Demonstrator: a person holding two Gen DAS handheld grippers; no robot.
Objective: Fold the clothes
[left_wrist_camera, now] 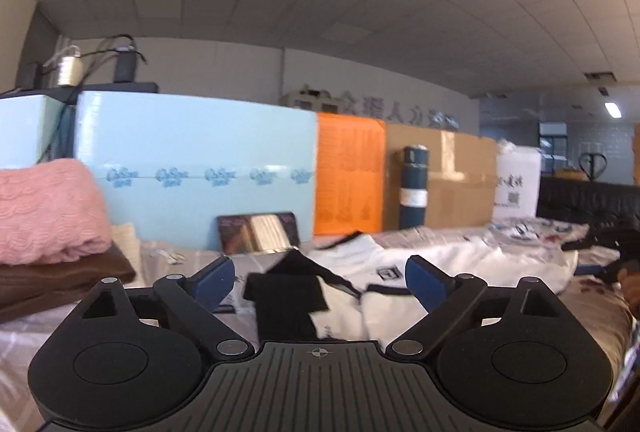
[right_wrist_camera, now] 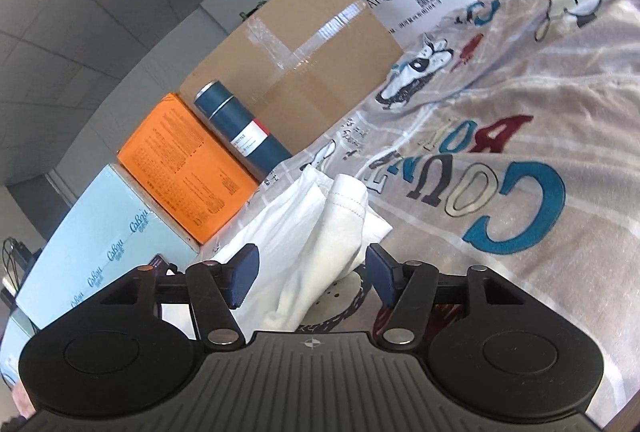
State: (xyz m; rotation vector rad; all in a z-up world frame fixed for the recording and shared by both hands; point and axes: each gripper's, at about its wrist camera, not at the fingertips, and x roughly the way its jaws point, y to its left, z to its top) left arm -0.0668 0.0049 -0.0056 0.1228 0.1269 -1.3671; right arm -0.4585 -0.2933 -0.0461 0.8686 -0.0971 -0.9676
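Your left gripper (left_wrist_camera: 320, 282) has its blue pads (left_wrist_camera: 424, 284) spread wide, nothing pinched between them; the black sleeve (left_wrist_camera: 286, 298) of the white T-shirt (left_wrist_camera: 436, 268) just lies on the bed below the gap. The shirt is spread out across the printed blanket (right_wrist_camera: 520, 136), black trim showing and a small square logo (left_wrist_camera: 388, 274) on the front. Your right gripper (right_wrist_camera: 312, 274) is parted too, with a bunched white fold of that shirt (right_wrist_camera: 320, 228) sitting between the fingers (right_wrist_camera: 244, 272), but the pads aren't pressing it. Along the far edge of the bed you've got a light blue box (left_wrist_camera: 192, 160), an orange box (left_wrist_camera: 348, 172), a dark blue bottle (left_wrist_camera: 414, 188) and a cardboard box (left_wrist_camera: 460, 176). At the left edge, a pink knit blanket (left_wrist_camera: 48, 208) sits on a folded brown one (left_wrist_camera: 68, 282).
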